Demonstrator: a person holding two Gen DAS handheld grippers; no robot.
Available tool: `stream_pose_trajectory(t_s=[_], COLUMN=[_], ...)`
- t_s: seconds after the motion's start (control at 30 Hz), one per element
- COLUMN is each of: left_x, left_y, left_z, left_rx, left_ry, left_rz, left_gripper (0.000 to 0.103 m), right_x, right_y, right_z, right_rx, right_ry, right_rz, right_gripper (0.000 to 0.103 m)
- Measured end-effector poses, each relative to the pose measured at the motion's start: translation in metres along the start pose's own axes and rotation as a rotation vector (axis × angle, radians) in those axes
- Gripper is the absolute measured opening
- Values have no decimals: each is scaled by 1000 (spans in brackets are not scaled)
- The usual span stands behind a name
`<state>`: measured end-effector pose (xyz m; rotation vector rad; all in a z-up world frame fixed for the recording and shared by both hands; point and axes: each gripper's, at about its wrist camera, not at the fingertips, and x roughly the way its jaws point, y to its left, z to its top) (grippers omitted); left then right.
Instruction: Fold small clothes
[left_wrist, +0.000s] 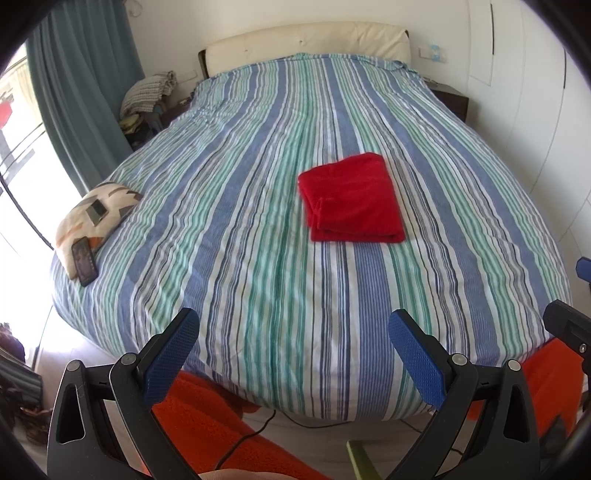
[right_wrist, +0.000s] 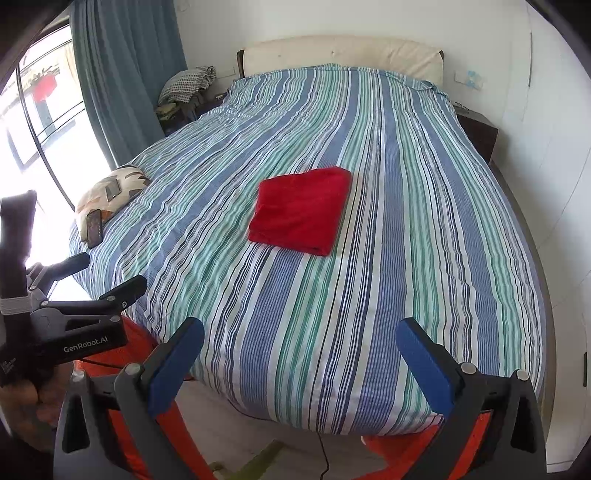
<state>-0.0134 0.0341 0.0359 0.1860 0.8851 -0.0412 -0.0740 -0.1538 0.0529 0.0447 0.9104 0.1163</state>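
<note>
Both the left gripper (left_wrist: 291, 354) and right gripper (right_wrist: 301, 360), jaws apart, are hovering short of a folded red cloth (left_wrist: 352, 199) lying ahead; the left one's body is reading "GenRobot.AI".

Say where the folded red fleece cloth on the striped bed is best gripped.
Grip the folded red fleece cloth at its near edge, where stacked layers show, coming low from the foot of the striped bed. Both the left gripper and right gripper are open and well short of it.
</note>
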Motion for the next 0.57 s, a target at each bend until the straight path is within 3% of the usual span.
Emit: stream_pose_trajectory(t_s=[0.37, 0.57], left_x=[-2, -11], left_y=[-1, -5], left_z=[1, 5], left_rx=[2, 12], left_ry=[-8, -48], left_rz=[-16, 13], left_gripper=[102, 102], right_x=[3, 3], right_y=[2, 1], right_z=[-1, 1], right_rx=[-1, 1], right_ry=[5, 0], right_rz=[1, 4], right_gripper=[102, 102])
